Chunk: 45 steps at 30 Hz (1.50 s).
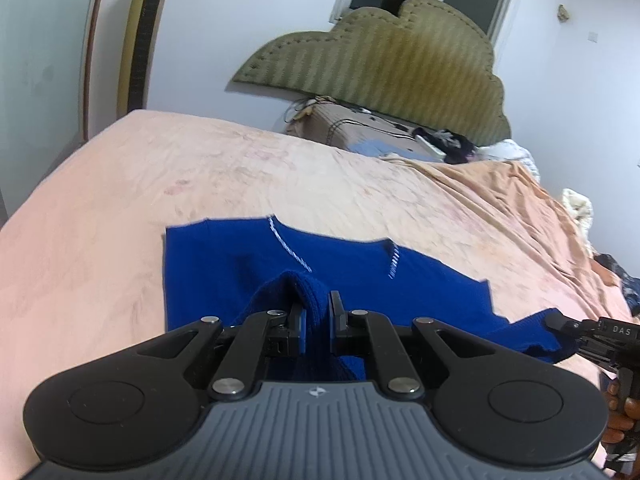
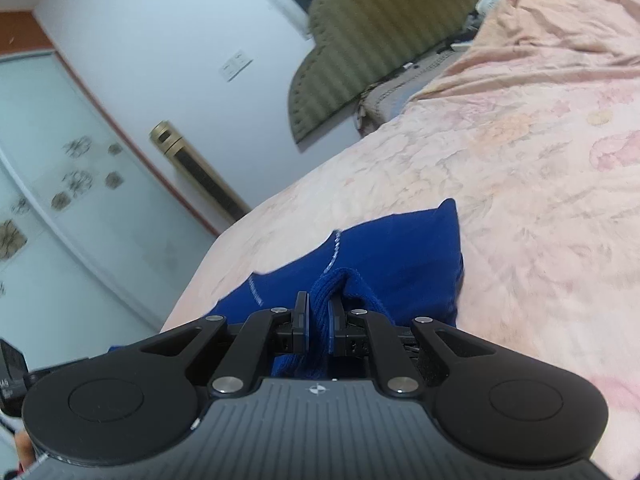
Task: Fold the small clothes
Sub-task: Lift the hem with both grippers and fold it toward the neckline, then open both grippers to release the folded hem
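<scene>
A small royal-blue knit garment (image 1: 224,264) with thin white stitched lines lies on the pink bedspread (image 1: 120,184). My left gripper (image 1: 316,312) is shut on a ribbed blue edge of it, bunched up between the fingers. My right gripper (image 2: 318,314) is shut on another ribbed edge of the same garment (image 2: 400,248). The right gripper also shows at the right edge of the left wrist view (image 1: 560,324), pinching the garment's right corner. The garment's near part is hidden under both grippers.
The bed fills both views, with rumpled bedspread folds (image 1: 520,200) at the right. A green scalloped headboard (image 1: 380,52) and clutter (image 1: 440,140) stand at the far end. A gold tower unit (image 1: 144,36) stands by the wall. A glass door (image 2: 60,184) is left.
</scene>
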### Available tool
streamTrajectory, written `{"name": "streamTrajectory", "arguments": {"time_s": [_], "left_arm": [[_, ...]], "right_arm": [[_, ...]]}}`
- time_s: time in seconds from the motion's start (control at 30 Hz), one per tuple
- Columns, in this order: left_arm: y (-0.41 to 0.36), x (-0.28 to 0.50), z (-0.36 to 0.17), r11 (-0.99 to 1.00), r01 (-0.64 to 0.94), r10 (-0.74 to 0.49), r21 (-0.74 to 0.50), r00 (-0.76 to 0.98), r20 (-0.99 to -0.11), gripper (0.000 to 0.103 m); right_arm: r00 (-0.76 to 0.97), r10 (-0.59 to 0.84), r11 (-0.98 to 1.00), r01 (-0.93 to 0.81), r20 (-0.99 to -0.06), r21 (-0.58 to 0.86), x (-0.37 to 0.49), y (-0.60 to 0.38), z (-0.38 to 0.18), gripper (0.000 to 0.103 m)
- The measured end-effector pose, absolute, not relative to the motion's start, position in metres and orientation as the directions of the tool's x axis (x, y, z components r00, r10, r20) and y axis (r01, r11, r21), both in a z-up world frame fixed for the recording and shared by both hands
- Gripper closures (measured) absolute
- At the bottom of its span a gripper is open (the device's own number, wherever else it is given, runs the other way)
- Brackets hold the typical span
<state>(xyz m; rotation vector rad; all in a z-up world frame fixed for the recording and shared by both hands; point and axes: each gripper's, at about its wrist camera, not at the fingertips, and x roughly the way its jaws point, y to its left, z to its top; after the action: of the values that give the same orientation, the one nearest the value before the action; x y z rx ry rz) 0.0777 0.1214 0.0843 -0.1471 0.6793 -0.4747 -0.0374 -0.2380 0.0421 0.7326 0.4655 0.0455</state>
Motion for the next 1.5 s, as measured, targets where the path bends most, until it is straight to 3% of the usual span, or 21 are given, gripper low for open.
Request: {"name": "streamTrajectory", "arguments": {"time_s": [0.57, 0.87, 1.0, 1.17, 1.23, 1.3, 1.33, 1.5], "left_arm": [[0.102, 0.173, 0.064, 0.915, 0.281, -0.403, -0.289, 0.669, -0.625, 0.093], [0.095, 0.237, 0.018, 0.924, 0.181, -0.374, -0.336, 0.605, -0.703, 0.093], [0.108, 0.252, 0.005, 0.893, 0.097, -0.412, -0.439, 0.567, -0.713, 0.091], [0.117, 0.257, 0.006, 0.874, 0.066, -0.428, -0.481, 0.573, -0.699, 0.088], [0.125, 0.26, 0.007, 0.849, 0.032, -0.443, -0.527, 0.585, -0.679, 0.077], [0.136, 0.261, 0.009, 0.815, -0.018, -0.441, -0.578, 0.629, -0.641, 0.038], [0.142, 0.26, 0.01, 0.803, -0.041, -0.426, -0.594, 0.658, -0.621, 0.032], [0.141, 0.257, 0.03, 0.871, 0.027, -0.369, -0.491, 0.697, -0.616, 0.031]], "right_arm": [[0.875, 0.209, 0.609, 0.234, -0.437, 0.758, 0.07, -0.269, -0.002, 0.091], [0.839, 0.212, 0.576, 0.307, -0.501, 0.757, 0.132, -0.281, -0.032, 0.089], [0.825, 0.21, 0.575, 0.329, -0.524, 0.749, 0.147, -0.281, -0.043, 0.065], [0.85, 0.204, 0.577, 0.296, -0.485, 0.761, 0.149, -0.284, -0.039, 0.049], [0.866, 0.171, 0.594, 0.289, -0.469, 0.751, 0.148, -0.286, -0.032, 0.037], [0.874, 0.136, 0.621, 0.292, -0.467, 0.728, 0.149, -0.288, -0.027, 0.036], [0.874, 0.121, 0.633, 0.297, -0.471, 0.715, 0.149, -0.288, -0.024, 0.035], [0.864, 0.097, 0.772, 0.248, -0.495, 0.584, 0.156, -0.279, -0.008, 0.035]]}}
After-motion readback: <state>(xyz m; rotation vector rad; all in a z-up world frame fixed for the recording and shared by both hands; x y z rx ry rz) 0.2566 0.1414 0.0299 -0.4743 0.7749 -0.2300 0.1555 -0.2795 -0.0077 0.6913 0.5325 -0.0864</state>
